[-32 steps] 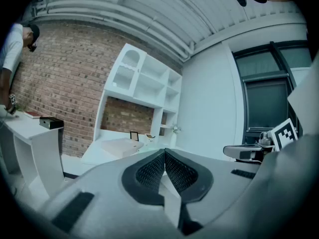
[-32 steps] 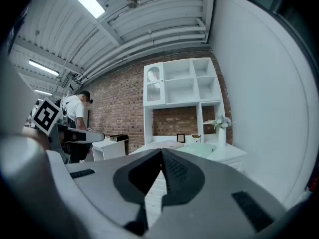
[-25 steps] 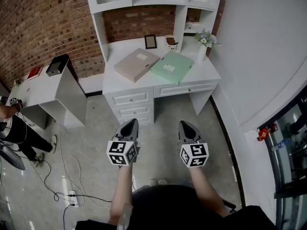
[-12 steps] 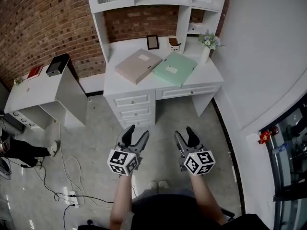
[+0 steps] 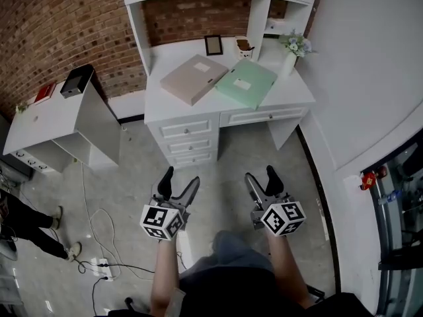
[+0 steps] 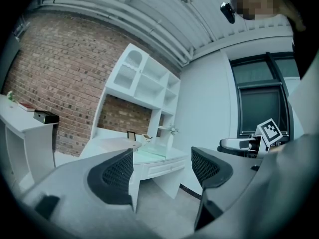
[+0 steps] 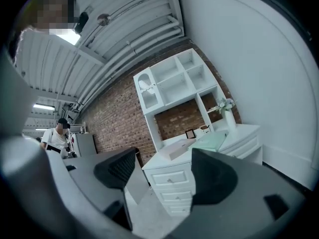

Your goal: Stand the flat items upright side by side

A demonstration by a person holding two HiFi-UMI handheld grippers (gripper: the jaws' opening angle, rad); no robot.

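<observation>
On the desk (image 5: pixel 158 104), toward its front edge, both flat items are lying face up. The beige file box (image 5: pixel 193 78) is sitting on the left half and the green file box (image 5: pixel 247 83) on the right half, their near corners just beside each other. Each is lying with its long axis running diagonally, from the front-left toward the back-right, so neither is standing yet. A picture frame (image 5: pixel 213 44) and a vase (image 5: pixel 291 55) are standing along the back edge, leaving the middle for the boxes. The person is standing well apart from the desk and holding the left gripper (image 5: pixel 178 180) and the right gripper (image 5: pixel 260 176) level, pointing toward it. Both pairs of jaws have just been opening and are gaping with nothing between them, probably in readiness to take one box each.
</observation>
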